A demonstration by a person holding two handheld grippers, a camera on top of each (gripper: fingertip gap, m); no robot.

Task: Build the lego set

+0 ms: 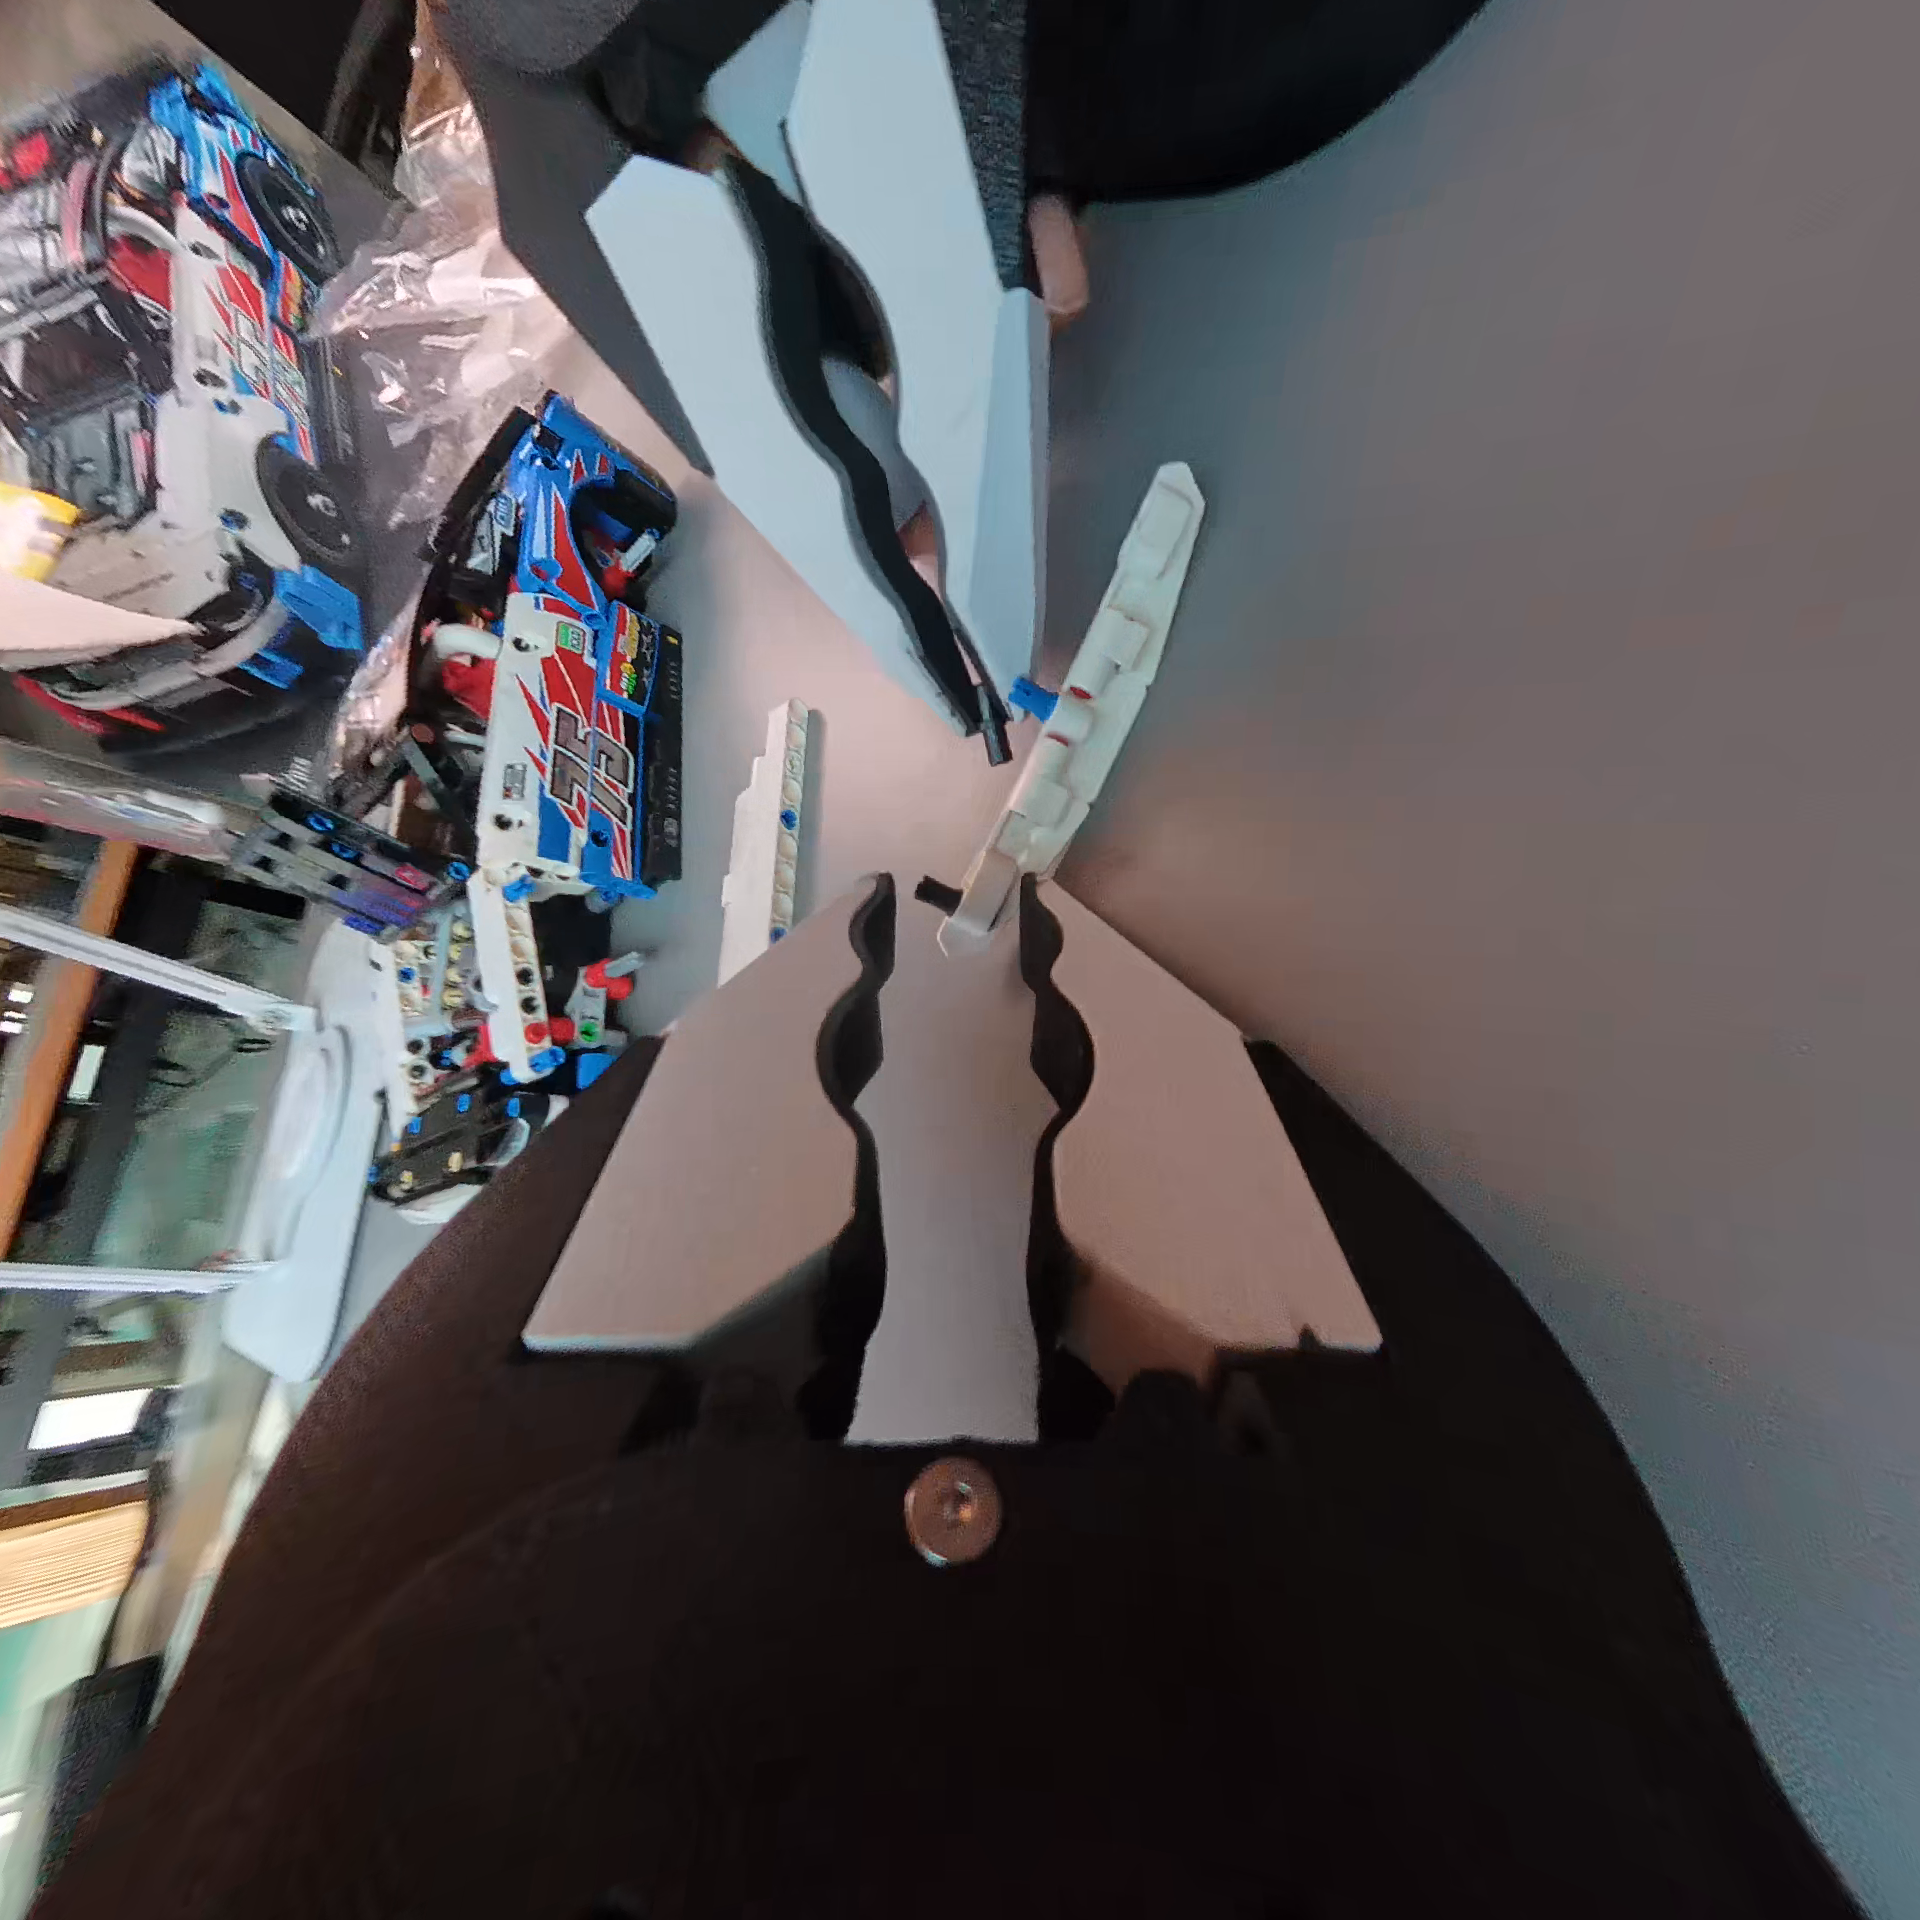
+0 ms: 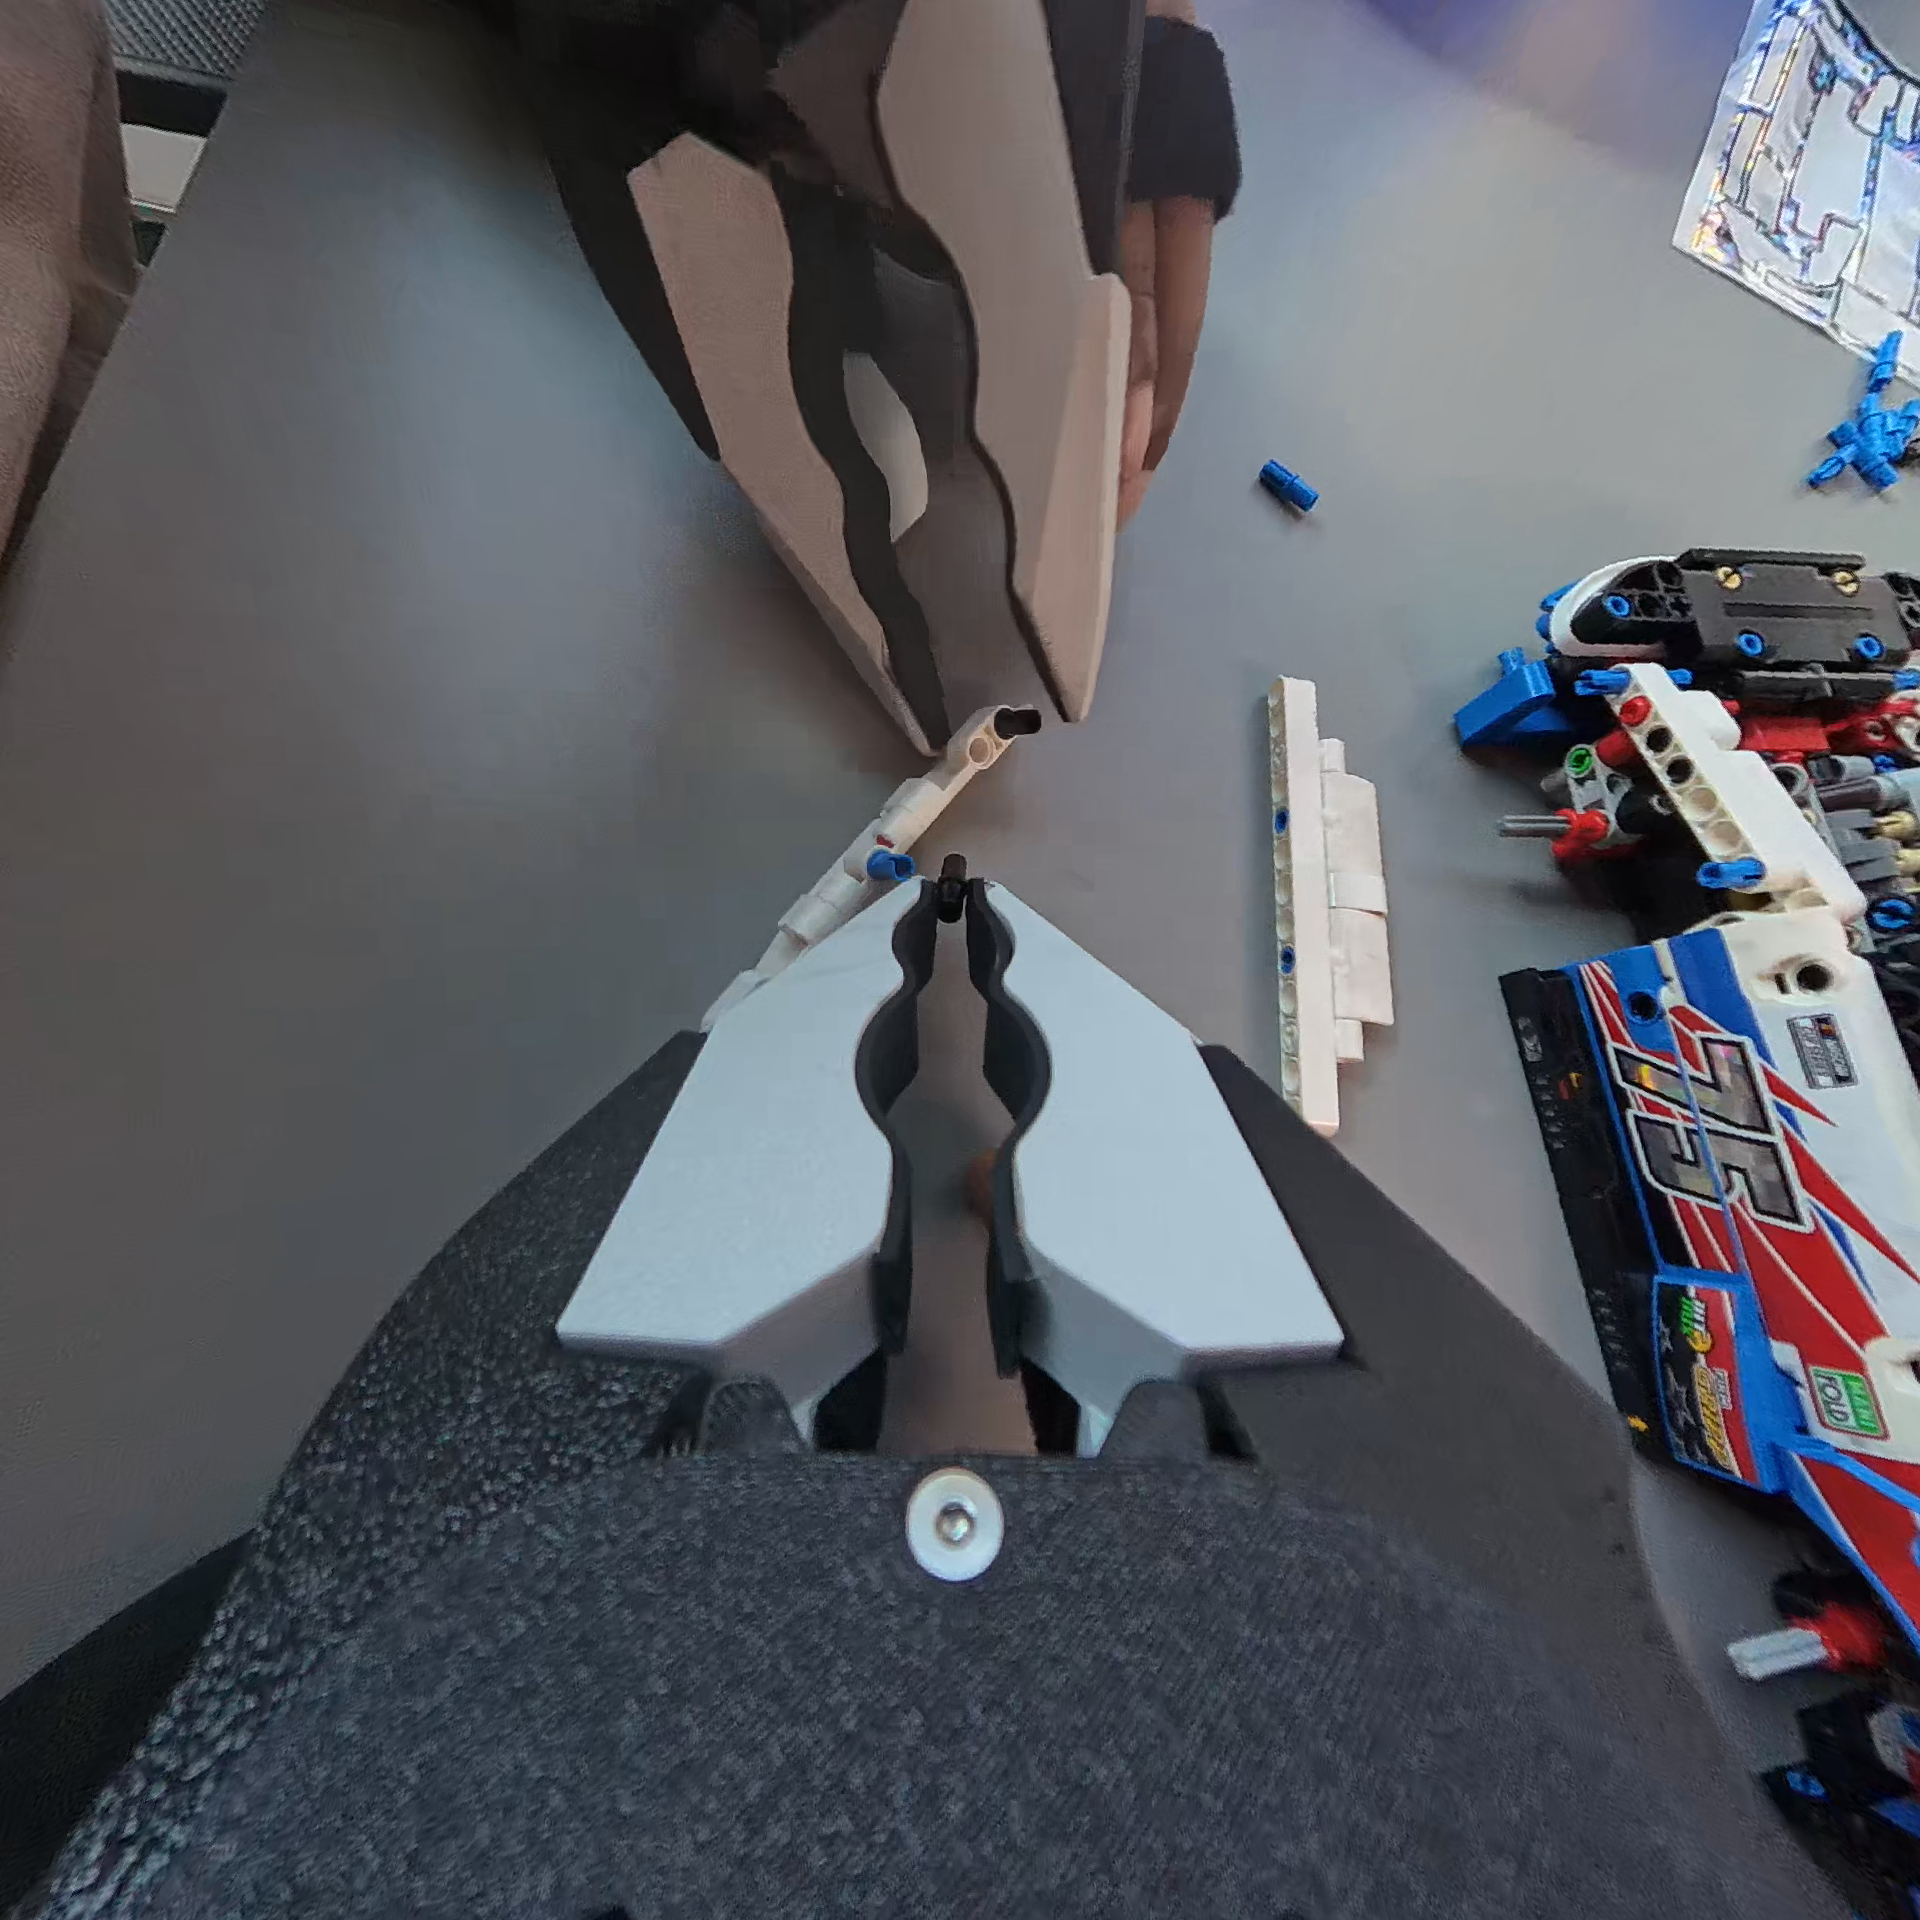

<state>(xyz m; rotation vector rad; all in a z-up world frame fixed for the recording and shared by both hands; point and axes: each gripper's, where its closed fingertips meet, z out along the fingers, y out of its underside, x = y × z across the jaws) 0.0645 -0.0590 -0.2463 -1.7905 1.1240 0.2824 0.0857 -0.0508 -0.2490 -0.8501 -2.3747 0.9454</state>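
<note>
Fingers of the left gripper (image 1: 951, 894) stand parted, with the near end of a long white beam assembly (image 1: 1091, 717) lying between their tips; whether the right-hand pad actually touches it cannot be told, so the grasp is unsure. Fingers of the right gripper (image 2: 951, 899) are pinched together on a small black pin (image 2: 951, 896) at their very tips.

Both grippers work over a grey desk (image 2: 416, 623), facing each other with the white beam assembly spanning the gap between them. In the right wrist view the left gripper's tan fingers (image 2: 1029, 416) frame that beam's far end, where a black pin sticks out of it.

Beyond the left fingers, off to their left, lies the partly built car (image 1: 582, 665), with a blue, white and red side panel. Farther left is the set's box (image 1: 177, 395) and crumpled clear bags (image 1: 447, 301).

A second white beam assembly (image 2: 1325, 904) lies flat on the desk to the right of the right fingers, apart from them and short of the car. A small blue pin (image 2: 881, 862) juts from the held beam just beside the right fingertips. Another loose blue pin (image 2: 1288, 485) lies on the desk farther right.
</note>
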